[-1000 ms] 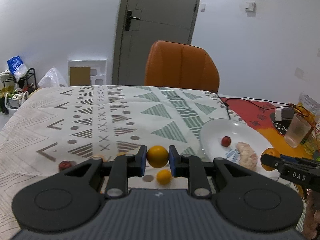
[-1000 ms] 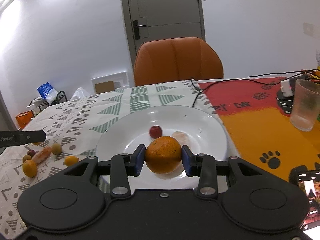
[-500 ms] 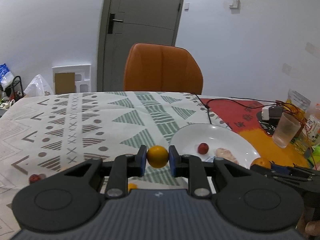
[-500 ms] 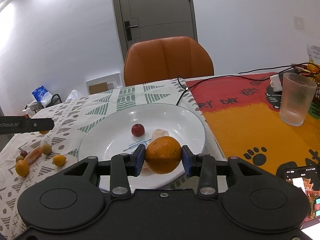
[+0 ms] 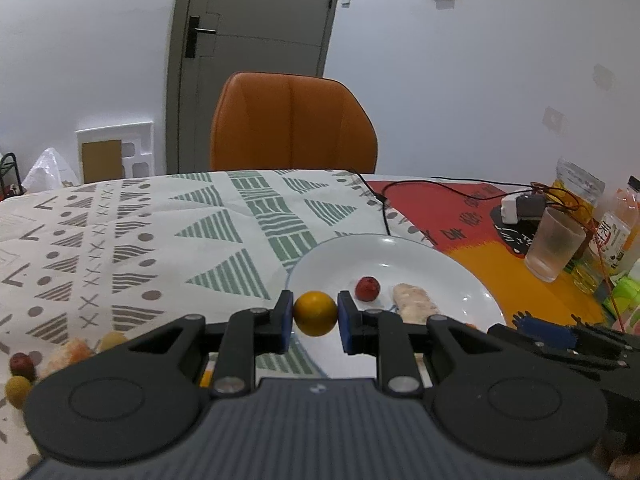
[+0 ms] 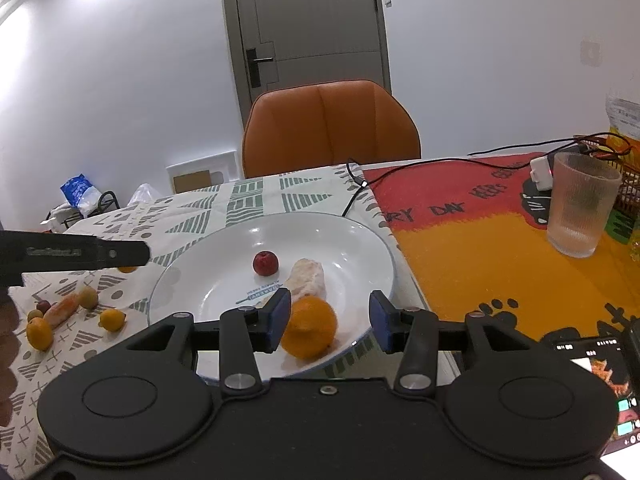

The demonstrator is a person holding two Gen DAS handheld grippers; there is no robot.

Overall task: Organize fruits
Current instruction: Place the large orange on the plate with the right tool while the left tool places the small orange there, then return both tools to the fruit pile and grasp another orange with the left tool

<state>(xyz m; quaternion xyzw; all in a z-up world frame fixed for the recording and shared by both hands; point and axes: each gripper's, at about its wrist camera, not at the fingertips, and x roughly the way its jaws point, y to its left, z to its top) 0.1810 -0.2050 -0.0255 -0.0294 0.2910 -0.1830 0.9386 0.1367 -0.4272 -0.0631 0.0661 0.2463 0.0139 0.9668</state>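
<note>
In the left wrist view my left gripper (image 5: 315, 314) is shut on a small yellow fruit (image 5: 315, 313), held just above the near left rim of the white plate (image 5: 460, 276). On the plate lie a red fruit (image 5: 367, 288) and a peeled segment (image 5: 412, 304). In the right wrist view the jaws of my right gripper (image 6: 330, 320) are opening. The orange (image 6: 309, 332) rests between them on the plate's (image 6: 340, 240) near edge, close to the left pad and apart from the right pad. The left gripper (image 6: 120, 254) reaches in from the left.
Several loose fruits (image 6: 112, 319) and a peeled piece (image 6: 62, 308) lie on the patterned cloth left of the plate. A ribbed glass (image 6: 580, 208), a charger with its cable (image 6: 360, 184) and a phone (image 6: 592, 376) are on the right. An orange chair (image 6: 332, 128) stands behind the table.
My left gripper carried the yellow fruit rightward to the plate's edge. The right jaws spread apart and the orange sank onto the plate.
</note>
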